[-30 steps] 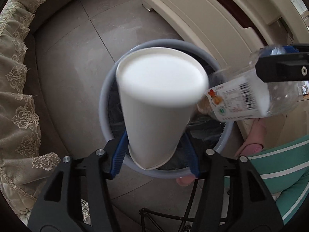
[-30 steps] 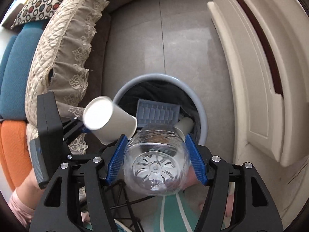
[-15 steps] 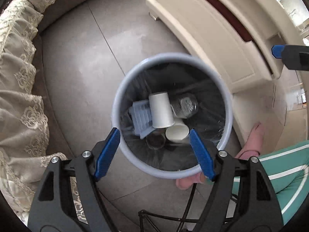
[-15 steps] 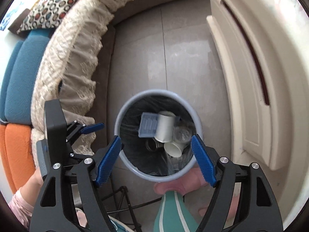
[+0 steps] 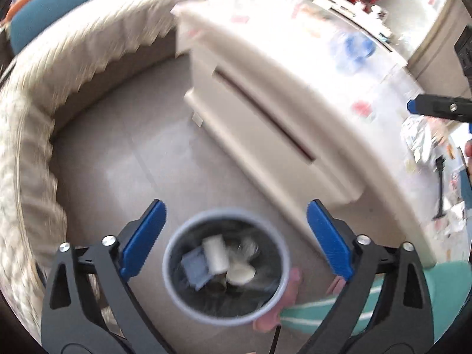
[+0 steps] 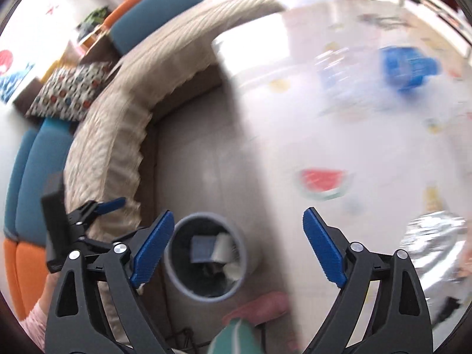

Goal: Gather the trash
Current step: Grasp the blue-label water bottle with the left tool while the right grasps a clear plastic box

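Observation:
A grey round trash bin (image 5: 174,280) with a black liner stands on the floor below both grippers. Inside lie a white paper cup (image 5: 216,253), a second cup (image 5: 240,273), a blue-grey flat piece (image 5: 194,267) and a clear bottle (image 5: 249,246), all blurred. My left gripper (image 5: 236,237) is open and empty, high above the bin. My right gripper (image 6: 237,246) is open and empty, also high above the bin (image 6: 177,277). The left gripper (image 6: 97,206) shows at the left of the right wrist view, the right gripper's fingertips (image 5: 413,106) at the right edge of the left wrist view.
A beige lace-covered sofa (image 5: 26,153) curves along the left. A cream table (image 5: 295,94) with a patterned cover stands on the right, carrying a blue basket (image 6: 407,67), bottles and a silver wrapper (image 6: 433,236). The person's pink slippers (image 5: 287,301) stand beside the bin.
One second ago the left gripper held a paper cup and the right a plastic bottle over the bin. Both were let go into the bin. Both grippers have since risen and tilted up.

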{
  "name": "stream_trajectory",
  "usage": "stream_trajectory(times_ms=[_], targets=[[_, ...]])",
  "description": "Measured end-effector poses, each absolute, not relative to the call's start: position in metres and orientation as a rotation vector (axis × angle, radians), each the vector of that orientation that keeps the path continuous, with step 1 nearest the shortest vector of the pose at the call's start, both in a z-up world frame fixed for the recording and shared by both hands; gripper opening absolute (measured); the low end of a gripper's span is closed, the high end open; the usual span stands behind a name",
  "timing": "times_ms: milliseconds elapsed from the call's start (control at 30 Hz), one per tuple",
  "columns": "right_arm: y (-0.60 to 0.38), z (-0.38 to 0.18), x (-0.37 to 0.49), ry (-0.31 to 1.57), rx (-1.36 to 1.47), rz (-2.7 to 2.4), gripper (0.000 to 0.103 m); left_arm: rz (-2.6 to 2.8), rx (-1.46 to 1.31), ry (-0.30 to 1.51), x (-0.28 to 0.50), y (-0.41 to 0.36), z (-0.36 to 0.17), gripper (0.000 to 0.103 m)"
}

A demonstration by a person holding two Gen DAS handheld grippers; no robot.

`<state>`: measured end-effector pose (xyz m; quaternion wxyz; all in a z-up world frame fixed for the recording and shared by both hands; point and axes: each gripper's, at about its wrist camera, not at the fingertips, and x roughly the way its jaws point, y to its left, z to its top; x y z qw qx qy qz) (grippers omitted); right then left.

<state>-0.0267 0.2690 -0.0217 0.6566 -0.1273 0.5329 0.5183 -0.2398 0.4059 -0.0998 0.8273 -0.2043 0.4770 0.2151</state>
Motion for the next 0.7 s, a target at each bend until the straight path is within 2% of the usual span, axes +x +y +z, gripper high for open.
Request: stream_trajectory(times_ms=[367,700], targets=[[0.206,0.008,0.097,1.113,-0.28,0.952,0.09,0.317,-0.253,0.998,-0.093,0.4,-0.046,0.096],[0.205,-0.032,0.17,1.125,-0.386,0.884,0.09,0.237,-0.107,1.074,0.026,0.401,-0.062,0.096]])
